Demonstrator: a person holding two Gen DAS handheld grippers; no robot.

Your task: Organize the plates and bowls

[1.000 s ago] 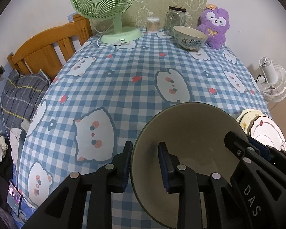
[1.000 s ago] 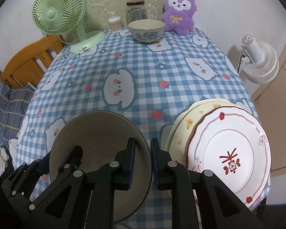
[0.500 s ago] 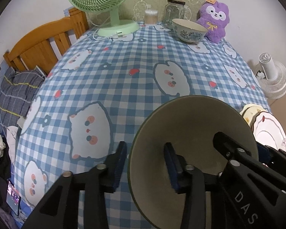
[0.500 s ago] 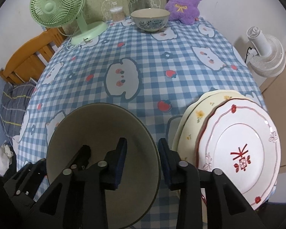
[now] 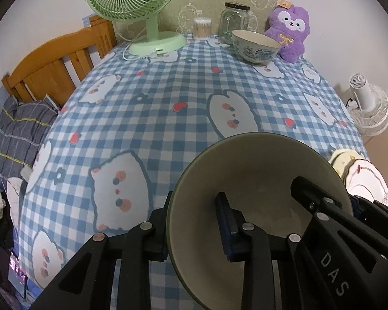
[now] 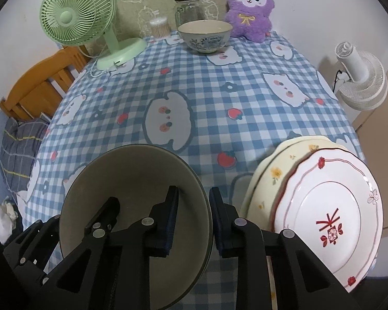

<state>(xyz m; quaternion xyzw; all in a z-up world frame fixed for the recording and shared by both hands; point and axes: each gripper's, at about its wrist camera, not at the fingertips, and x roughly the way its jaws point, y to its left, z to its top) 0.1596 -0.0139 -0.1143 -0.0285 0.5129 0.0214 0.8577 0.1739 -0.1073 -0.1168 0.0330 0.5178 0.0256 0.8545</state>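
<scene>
- Two grippers angle steeply down at the near table edge.
- Left gripper (image 5: 194,226) and right gripper (image 6: 194,217) each pinch the grey bowl (image 5: 258,180) rim, jaws just narrowed.
- Bowl barely shifted since earlier.

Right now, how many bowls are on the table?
2: a dark green bowl at the near edge, gripped by both grippers, and a patterned bowl at the far end beside the plush toy.

Olive bowl (image 6: 132,180) tilted, two stacked plates (image 6: 331,206) beside, patterned bowl (image 6: 205,36) far back
</scene>
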